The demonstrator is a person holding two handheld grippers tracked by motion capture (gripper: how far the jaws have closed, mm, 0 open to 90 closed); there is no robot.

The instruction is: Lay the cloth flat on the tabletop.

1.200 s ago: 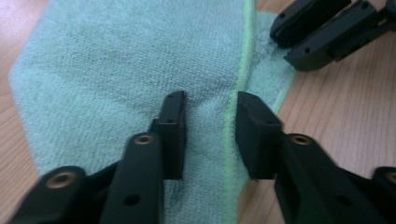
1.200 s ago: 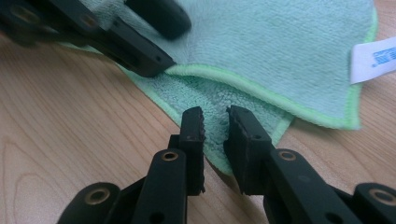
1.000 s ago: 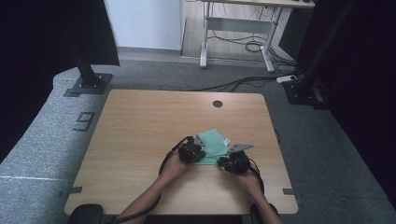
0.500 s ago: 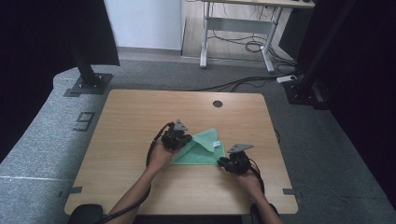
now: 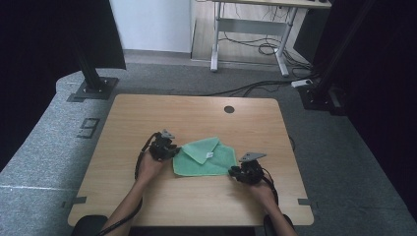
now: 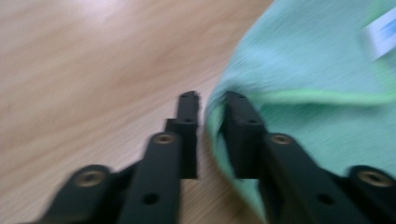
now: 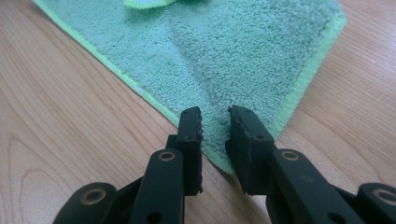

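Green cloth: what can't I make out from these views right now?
- Label print: left gripper view, motion blur and the frame edge.
- Cloth corner at the right gripper: whether pinched or just between the jaws, unclear.
- Left gripper contact with the cloth edge: blurred.

Left gripper view motion-blurred; cloth (image 6: 317,93) cut off at right edge.

Wooden table (image 5: 196,113) standing on grey carpet (image 5: 49,142), white-legged desk (image 5: 251,29) sitting behind, cables (image 5: 255,49) trailing underneath

The cloth (image 5: 205,157) lies on the table (image 5: 147,113), between left claw (image 5: 167,150) and right claw (image 5: 237,171).
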